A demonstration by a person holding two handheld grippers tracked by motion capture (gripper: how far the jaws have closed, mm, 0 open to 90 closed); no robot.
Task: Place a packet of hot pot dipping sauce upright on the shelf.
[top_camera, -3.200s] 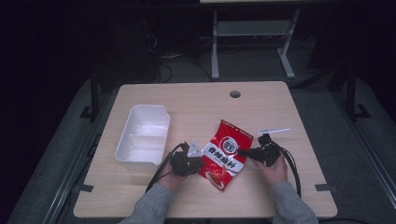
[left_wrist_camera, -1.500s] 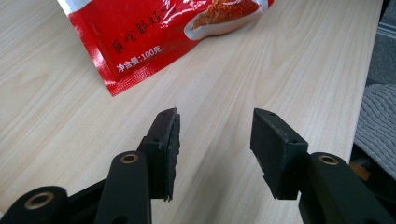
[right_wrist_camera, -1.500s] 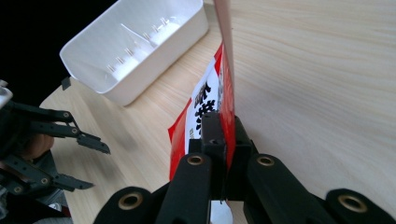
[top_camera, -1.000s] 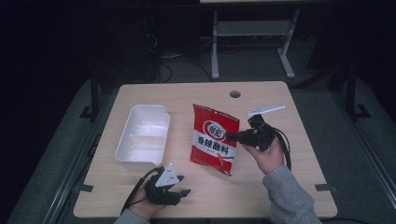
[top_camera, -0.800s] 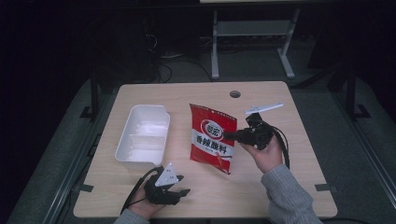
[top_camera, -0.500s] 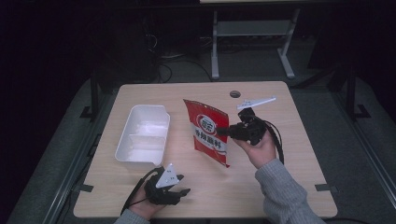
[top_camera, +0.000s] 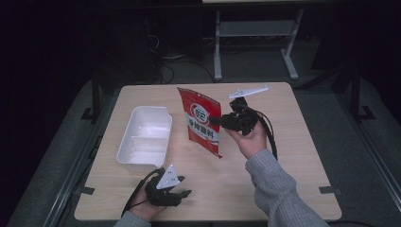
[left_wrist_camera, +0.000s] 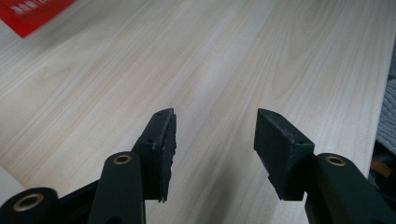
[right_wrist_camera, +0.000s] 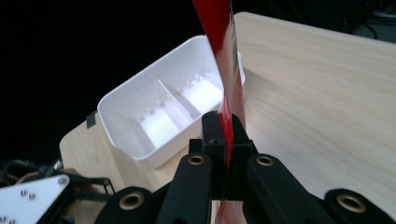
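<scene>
Your right tool (top_camera: 218, 121) clamps the red packet (top_camera: 201, 120) above the bench (top_camera: 283, 142); your left tool (left_wrist_camera: 212, 140) rests open.

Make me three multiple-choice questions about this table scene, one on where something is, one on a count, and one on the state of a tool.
1. Where does the white tray sit relative to the red packet in the high view?
A. To its left
B. To its right
C. Under it

2. How many compartments does the white tray have?
A. One
B. Two
C. Four

3. What is the right tool doing?
A. Resting open on the table
B. Gripping the tray's rim
C. Clamped on the red packet, holding it up off the table

Answers:
1. A, the tray lies on the left part of the table, apart from the packet.
2. B, the right gripper view shows one divider splitting it in two.
3. C, its jaws pinch the packet's edge, and the packet hangs upright in the air; the left tool stands open over bare wood.
</scene>
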